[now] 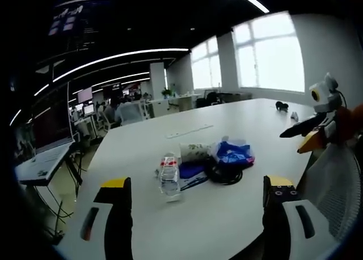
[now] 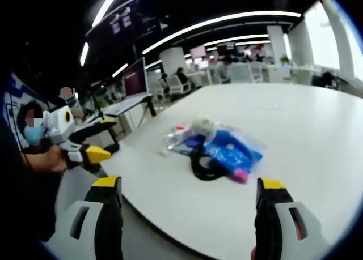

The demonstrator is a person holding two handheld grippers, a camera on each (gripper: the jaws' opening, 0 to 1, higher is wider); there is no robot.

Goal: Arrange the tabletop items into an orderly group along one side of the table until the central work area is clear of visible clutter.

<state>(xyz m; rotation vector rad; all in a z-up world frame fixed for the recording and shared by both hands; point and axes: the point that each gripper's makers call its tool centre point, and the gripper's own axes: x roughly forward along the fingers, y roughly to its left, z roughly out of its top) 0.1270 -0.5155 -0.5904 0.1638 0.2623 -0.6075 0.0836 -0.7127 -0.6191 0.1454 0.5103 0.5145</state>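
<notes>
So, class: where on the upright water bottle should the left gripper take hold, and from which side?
Grip the water bottle round its clear body, below the red cap. It stands upright at the pile's near edge, so bring the open left gripper in level from the table edge.

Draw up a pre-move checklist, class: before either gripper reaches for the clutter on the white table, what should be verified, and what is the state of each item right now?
1. Left gripper open and holding nothing: ok.
2. Right gripper open and holding nothing: ok.
3. Water bottle upright and free to grasp, standing at the near edge of the pile: ok.
4. Central area of the white table free of clutter: not ok; the bottle, a blue packet, a black cable and a white printed cup on its side lie bunched there.
5. Cable free of the packet: cannot tell; they overlap.
6. Grippers apart from each other: ok.
</notes>
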